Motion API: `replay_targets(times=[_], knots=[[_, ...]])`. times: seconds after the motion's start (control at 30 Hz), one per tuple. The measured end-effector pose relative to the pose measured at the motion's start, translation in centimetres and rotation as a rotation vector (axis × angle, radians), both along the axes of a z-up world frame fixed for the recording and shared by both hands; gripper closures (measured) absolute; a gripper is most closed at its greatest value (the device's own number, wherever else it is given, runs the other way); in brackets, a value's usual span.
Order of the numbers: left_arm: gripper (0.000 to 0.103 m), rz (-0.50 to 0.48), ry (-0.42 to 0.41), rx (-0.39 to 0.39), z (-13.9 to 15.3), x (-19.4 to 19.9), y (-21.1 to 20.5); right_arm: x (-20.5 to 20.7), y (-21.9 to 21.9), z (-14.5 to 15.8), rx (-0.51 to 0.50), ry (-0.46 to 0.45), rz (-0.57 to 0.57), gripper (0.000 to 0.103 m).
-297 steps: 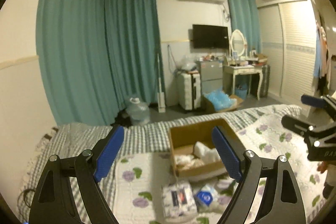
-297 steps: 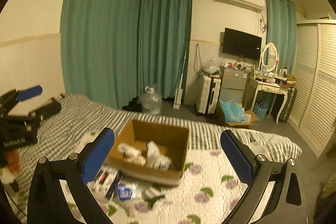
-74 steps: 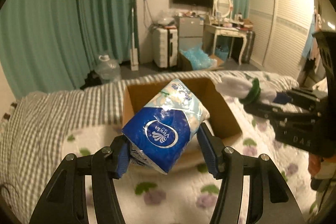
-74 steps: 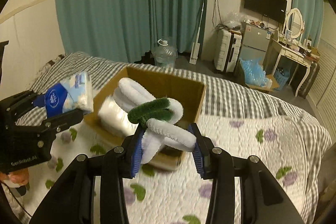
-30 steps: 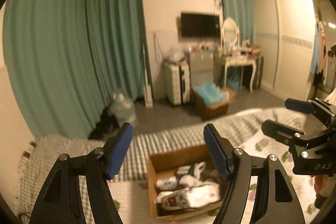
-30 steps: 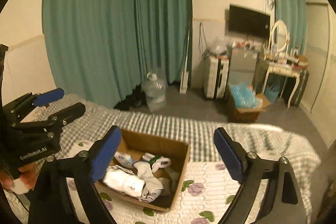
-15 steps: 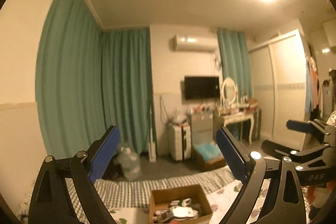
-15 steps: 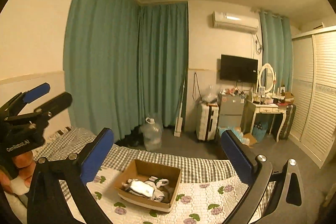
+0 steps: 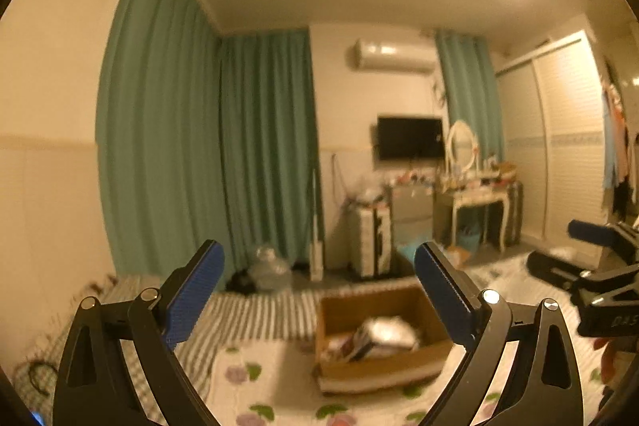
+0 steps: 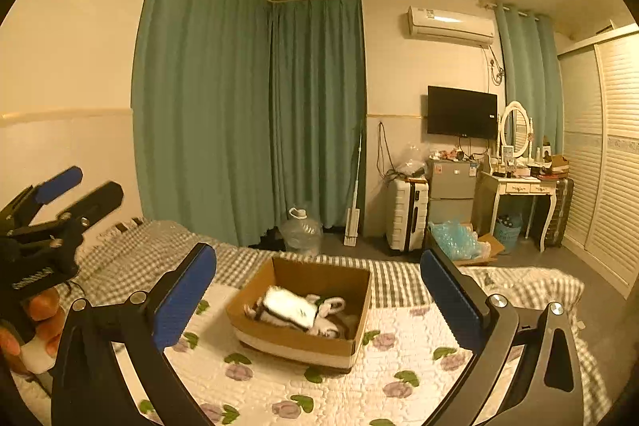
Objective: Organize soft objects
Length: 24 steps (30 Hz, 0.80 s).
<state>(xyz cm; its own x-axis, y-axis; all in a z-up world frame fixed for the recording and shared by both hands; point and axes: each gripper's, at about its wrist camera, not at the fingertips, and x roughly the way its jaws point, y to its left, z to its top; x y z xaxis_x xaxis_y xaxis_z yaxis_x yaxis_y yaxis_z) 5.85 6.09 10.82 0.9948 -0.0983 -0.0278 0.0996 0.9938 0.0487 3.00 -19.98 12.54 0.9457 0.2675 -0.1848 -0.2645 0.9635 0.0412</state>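
Observation:
A cardboard box [image 10: 339,344] stands on the flowered quilt [image 10: 403,366] of the bed, with tissue packs and white soft items [image 10: 289,308] inside. It also shows in the left wrist view [image 9: 383,366], blurred. My left gripper [image 9: 319,290] is open and empty, held above and in front of the box. My right gripper [image 10: 319,294] is open and empty, also raised in front of the box. Each gripper shows at the edge of the other's view, the left one [image 10: 60,198] and the right one [image 9: 587,246].
Teal curtains [image 10: 247,122] hang behind the bed. A water jug [image 10: 299,230], a suitcase [image 10: 405,214], a small fridge [image 10: 451,186], a dressing table [image 10: 519,190] and a box of blue bags [image 10: 459,240] stand on the floor beyond. A wardrobe [image 10: 611,154] is at right.
Both grippers let their soft items go into the box, opened and pulled back and up. In the last half second they have come a little lower and nearer the box.

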Motion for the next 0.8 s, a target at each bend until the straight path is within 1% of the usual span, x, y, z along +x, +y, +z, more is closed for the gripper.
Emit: replay_targets(times=[0.07, 0.13, 0.2, 0.33, 0.43, 0.53, 0.63, 0.8], knots=[[0.005, -0.001, 0.056, 0.008, -2.8, 1.2, -0.3, 1.1, 0.1, -2.7, 0.016, 0.015, -0.012, 0.000], [0.005, -0.006, 0.113, 0.024, -4.9, 2.3, -0.6, 1.8, -0.1, -5.2, 0.049, 0.037, -0.041, 0.000], [0.005, -0.009, 0.144, 0.041, -6.3, 2.6, -0.9, 2.6, -0.2, -7.7, 0.073, 0.084, -0.044, 0.000], [0.005, -0.026, 0.188, 0.056, -8.5, 2.8, -1.4, 3.9, 0.0, -10.6, 0.042, 0.138, -0.072, 0.000], [0.005, -0.024, 0.209, 0.070, -9.7, 2.8, -1.9, 4.7, -0.2, -11.5, 0.054, 0.171, -0.075, 0.000], [0.005, -0.027, 0.209, 0.077, -11.1, 2.5, -1.8, 4.5, -0.2, -11.8, 0.045, 0.168, -0.085, 0.000], [0.005, -0.035, 0.230, 0.082, -11.5, 2.8, -2.2, 4.8, 0.1, -12.0, 0.030, 0.171, -0.103, 0.000], [0.005, -0.050, 0.260, 0.058, -12.2, 3.0, -1.6, 5.3, 0.4, -12.8, 0.020, 0.190, -0.103, 0.000]])
